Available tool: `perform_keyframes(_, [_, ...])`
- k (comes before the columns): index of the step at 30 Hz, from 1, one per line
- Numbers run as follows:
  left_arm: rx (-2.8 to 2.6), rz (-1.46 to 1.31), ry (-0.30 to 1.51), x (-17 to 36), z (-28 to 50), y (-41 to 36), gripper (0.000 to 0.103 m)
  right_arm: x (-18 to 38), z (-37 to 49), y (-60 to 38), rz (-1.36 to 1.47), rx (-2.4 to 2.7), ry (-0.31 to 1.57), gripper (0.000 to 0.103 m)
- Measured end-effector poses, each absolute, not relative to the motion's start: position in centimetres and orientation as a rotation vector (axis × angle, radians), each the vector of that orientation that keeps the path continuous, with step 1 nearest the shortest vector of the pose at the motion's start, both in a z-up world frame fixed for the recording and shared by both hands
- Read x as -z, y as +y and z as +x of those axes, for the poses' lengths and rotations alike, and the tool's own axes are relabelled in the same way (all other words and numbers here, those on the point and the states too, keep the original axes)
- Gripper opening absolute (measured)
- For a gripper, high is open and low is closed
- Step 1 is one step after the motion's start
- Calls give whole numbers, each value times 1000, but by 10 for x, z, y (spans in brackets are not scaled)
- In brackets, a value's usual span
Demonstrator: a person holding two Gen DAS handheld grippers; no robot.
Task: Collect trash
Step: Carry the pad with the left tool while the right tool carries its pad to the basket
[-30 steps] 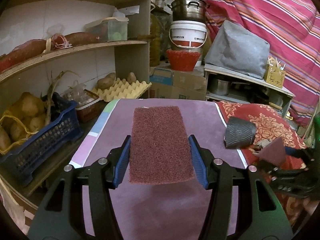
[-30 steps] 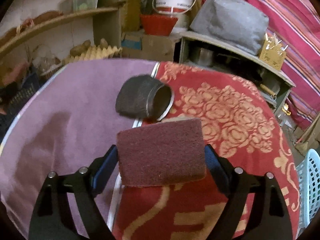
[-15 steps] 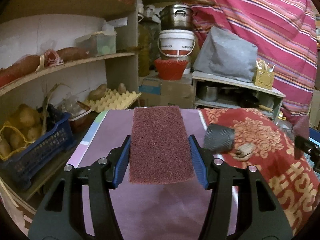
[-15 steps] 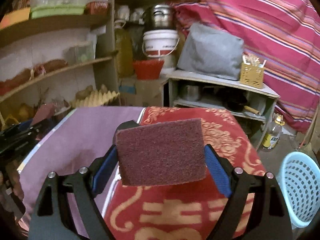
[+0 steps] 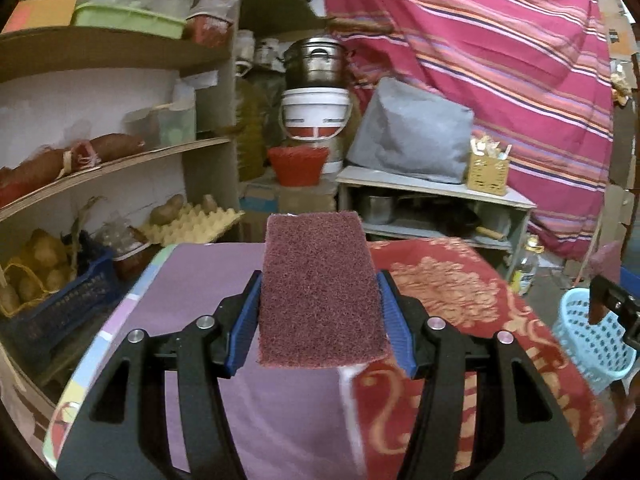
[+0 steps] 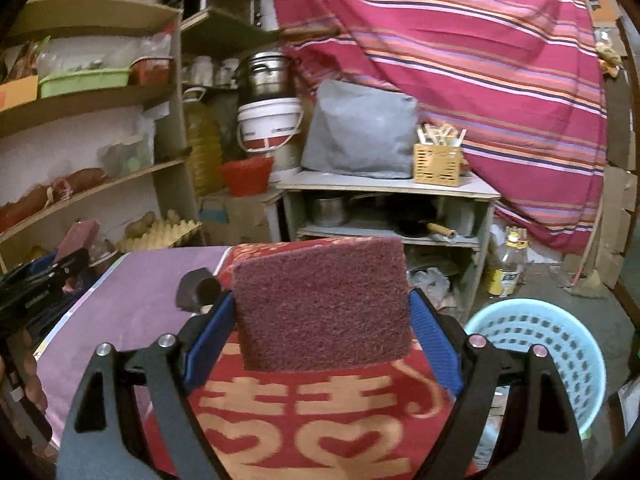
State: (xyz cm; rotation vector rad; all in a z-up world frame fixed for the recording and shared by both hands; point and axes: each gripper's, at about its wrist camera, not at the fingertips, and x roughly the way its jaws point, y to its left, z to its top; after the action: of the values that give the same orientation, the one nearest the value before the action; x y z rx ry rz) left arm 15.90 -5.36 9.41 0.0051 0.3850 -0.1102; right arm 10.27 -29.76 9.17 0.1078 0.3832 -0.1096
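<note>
So I've got a scouring pad in each gripper right now. My left gripper (image 5: 318, 300) is clamped on a maroon scouring pad (image 5: 320, 292) held the long way, sticking up in the center of the left wrist view, blue pads pressing on both long edges. My right gripper (image 6: 322, 320) has its jaws much wider, gripping a second scouring pad (image 6: 324, 304) crosswise, dead center of the right wrist view and a bit tilted. Below both is the bench (image 5: 208, 280), half purple cloth and half red cloth with gold patterns. There's a dark roll-shaped thing (image 6: 196, 290) lying on the bench just left of my right pad, too blurry to tell what it is. The light blue basket (image 6: 540, 352) sits on the floor at the lower right of the right view, and also shows at the right edge of the left view. Shelves with potatoes and an egg tray (image 5: 192, 224) fill the left side.
</note>
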Motion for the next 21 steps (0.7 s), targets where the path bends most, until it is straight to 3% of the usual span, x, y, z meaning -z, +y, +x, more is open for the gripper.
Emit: perform_keyframes(21, [381, 102, 416, -80, 152, -272, 55, -80, 60, -472, 179, 308, 429, 85])
